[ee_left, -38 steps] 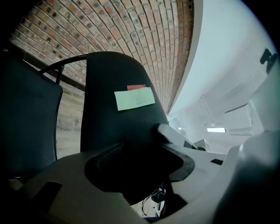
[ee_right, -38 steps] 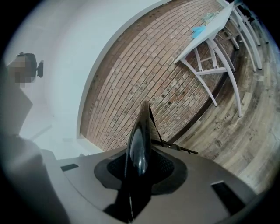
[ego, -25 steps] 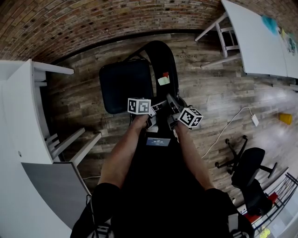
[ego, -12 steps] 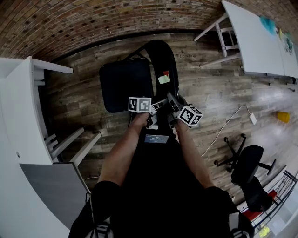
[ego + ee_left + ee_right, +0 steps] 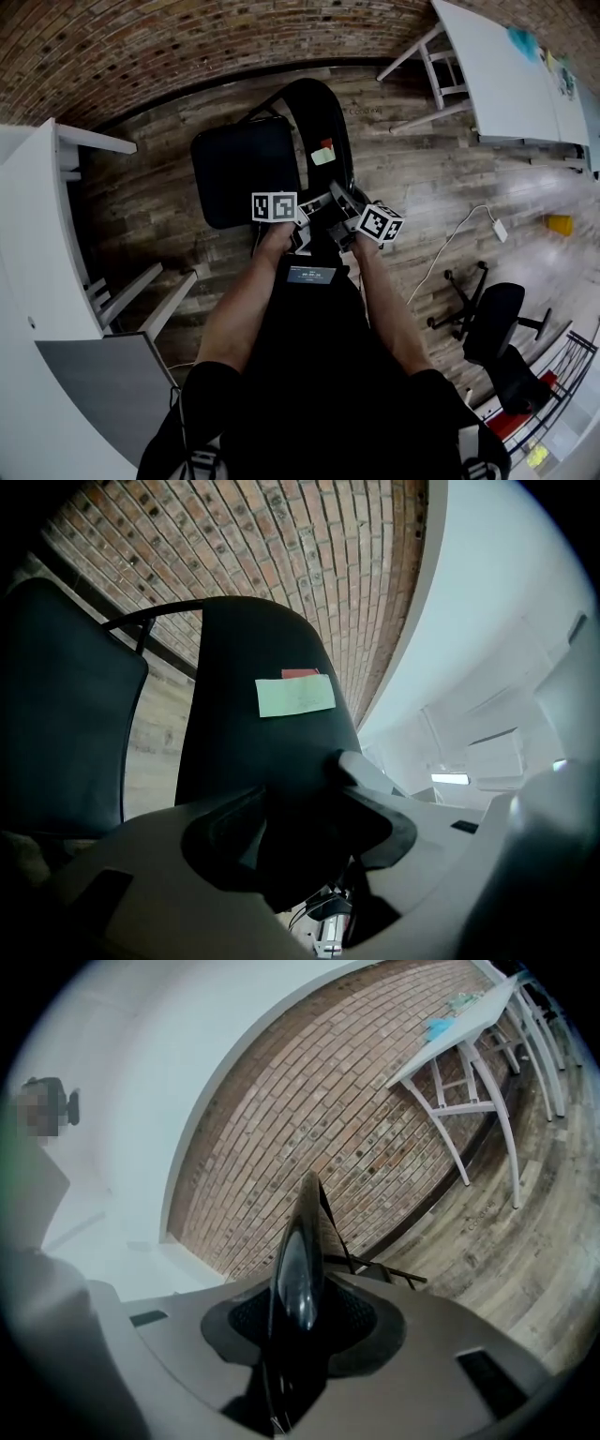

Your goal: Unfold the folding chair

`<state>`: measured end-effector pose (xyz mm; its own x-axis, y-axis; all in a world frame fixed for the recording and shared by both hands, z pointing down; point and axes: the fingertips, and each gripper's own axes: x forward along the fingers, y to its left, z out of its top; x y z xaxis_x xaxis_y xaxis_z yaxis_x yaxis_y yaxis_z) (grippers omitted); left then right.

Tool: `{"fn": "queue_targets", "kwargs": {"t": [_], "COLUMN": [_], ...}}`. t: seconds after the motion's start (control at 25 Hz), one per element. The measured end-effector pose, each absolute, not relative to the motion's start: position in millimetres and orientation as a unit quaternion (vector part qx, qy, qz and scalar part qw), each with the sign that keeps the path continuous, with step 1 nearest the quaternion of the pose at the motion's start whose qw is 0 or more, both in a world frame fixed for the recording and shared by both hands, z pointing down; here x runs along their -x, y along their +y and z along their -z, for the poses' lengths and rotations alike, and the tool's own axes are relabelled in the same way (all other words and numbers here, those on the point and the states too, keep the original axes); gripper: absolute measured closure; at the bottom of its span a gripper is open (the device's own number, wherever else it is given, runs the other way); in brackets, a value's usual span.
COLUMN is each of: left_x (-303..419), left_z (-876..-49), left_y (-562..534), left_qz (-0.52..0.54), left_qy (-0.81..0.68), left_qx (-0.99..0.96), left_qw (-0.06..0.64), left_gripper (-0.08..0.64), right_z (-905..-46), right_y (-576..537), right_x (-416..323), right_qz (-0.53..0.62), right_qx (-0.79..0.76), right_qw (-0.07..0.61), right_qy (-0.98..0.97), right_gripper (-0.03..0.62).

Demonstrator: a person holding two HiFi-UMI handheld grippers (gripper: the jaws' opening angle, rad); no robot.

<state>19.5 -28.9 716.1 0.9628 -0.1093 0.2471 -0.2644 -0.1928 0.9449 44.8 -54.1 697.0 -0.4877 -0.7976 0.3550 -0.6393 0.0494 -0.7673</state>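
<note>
The black folding chair stands on the wood floor in front of me, its seat [image 5: 246, 169] at the left and its curved backrest [image 5: 319, 122] at the right. A green and red sticker [image 5: 324, 154] is on the backrest. Both grippers are at the backrest's near end. My left gripper [image 5: 309, 217] holds it with wide jaws, and the dark backrest [image 5: 272, 752] fills the gap between its pads [image 5: 225, 822]. My right gripper [image 5: 345, 212] is shut on the backrest's thin edge [image 5: 300, 1251], seen edge-on between its jaws.
A white table [image 5: 28, 244] stands close at the left and another white table [image 5: 506, 75] at the far right. An office chair [image 5: 492, 328], a white cable with a plug [image 5: 494, 231] and a yellow object [image 5: 560, 224] lie to the right. A brick wall [image 5: 187, 37] is behind.
Both grippers keep their hold at the same spot on the backrest. Only the head view has shifted slightly.
</note>
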Motion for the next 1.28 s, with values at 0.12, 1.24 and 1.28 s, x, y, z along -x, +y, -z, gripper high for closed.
{"fn": "queue_targets", "kwargs": {"t": [0.12,1.24,1.28], "left_x": [-13,49,52], "left_z": [-713,-644,-642], "left_y": [-31,28,34], "left_qz": [-0.049,0.106,0.11], "left_qy": [-0.122,-0.288,-0.296], "left_qx": [-0.769,-0.759,-0.758], "left_qw": [0.625,0.574,0.571], "left_gripper": [0.318,0.318,0.318], "right_z": [-696,-689,-689], "right_y": [-52,-41,-40], "right_x": [-48,-48,-48], "right_qz": [0.47,0.547,0.553], "right_qx": [0.52,0.383,0.373], "right_qw": [0.044,-0.03,-0.026], "right_qy": [0.712,0.744,0.744], "right_gripper": [0.482,0.48,0.48]}}
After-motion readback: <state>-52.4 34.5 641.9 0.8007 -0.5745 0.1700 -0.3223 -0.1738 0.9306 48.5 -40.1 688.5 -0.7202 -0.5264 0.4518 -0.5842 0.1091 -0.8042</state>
